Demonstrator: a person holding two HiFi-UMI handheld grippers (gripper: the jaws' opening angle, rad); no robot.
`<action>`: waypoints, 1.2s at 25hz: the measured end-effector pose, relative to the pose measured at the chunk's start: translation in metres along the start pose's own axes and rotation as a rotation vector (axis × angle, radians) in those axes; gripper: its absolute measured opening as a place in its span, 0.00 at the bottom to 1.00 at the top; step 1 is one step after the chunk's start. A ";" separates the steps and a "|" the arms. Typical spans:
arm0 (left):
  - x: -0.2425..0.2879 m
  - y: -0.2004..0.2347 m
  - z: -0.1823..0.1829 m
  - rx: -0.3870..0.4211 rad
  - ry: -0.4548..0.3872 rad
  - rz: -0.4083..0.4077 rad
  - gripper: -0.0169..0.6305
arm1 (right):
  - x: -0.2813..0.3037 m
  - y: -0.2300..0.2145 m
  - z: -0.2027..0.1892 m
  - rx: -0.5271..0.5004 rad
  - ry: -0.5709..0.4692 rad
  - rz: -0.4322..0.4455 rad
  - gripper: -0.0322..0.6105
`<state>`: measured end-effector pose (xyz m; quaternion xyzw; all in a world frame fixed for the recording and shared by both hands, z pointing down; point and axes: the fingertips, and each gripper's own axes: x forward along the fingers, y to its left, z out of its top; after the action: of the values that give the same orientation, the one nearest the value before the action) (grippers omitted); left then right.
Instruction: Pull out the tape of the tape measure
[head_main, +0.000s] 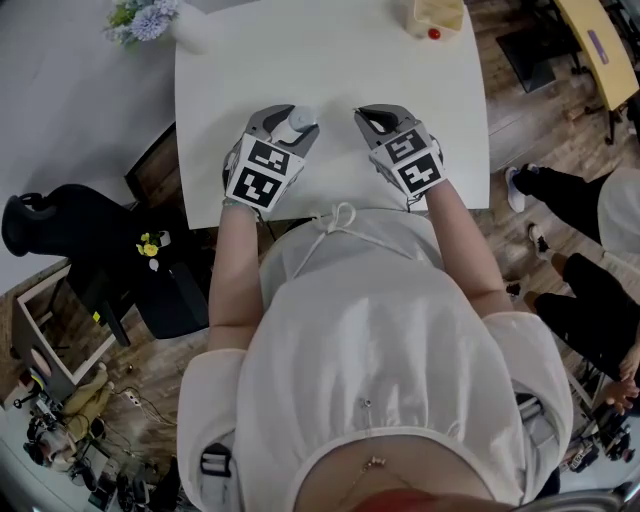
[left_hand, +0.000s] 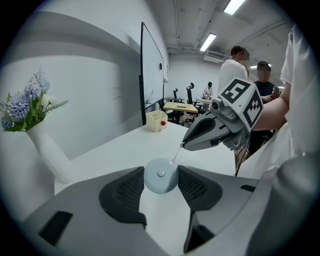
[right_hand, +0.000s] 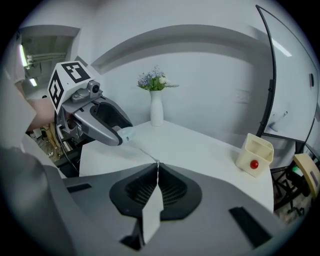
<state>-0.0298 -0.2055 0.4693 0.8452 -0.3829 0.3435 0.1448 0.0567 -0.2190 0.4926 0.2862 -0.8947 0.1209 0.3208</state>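
White desk (head_main: 330, 80) fills the middle of the room, over a wooden floor, with a vase (left_hand: 47, 150) of pale blue flowers at its far left corner and a cream box (right_hand: 255, 152) with a red button at its far right. Both grippers are over the desk's near edge, close to the person's body, side by side and a little apart.

The left gripper (head_main: 292, 118) has its fingers (left_hand: 125, 192) partly spread and pressed against both sides of a small round grey tape measure (left_hand: 160, 175), which sits upright between them with its centre button facing the camera. The right gripper (right_hand: 157, 165) has its fingers (right_hand: 175, 187) closed tight on the tape (right_hand: 145, 152). A short length of it runs thin from the case to the pinch, and a white strip of it comes out behind the pads.

Two people stand at the far end of the room, seen in the left gripper view.
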 end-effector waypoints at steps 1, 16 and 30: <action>0.000 0.000 0.001 -0.002 -0.004 0.000 0.38 | -0.001 -0.001 -0.001 0.009 0.001 -0.007 0.07; -0.009 0.015 0.007 -0.039 -0.028 0.037 0.38 | -0.028 -0.041 -0.015 0.138 0.008 -0.136 0.07; -0.020 0.038 -0.005 -0.060 -0.012 0.102 0.38 | -0.040 -0.074 -0.030 0.187 0.030 -0.253 0.07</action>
<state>-0.0693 -0.2173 0.4583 0.8219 -0.4365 0.3337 0.1500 0.1407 -0.2496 0.4920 0.4233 -0.8317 0.1665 0.3185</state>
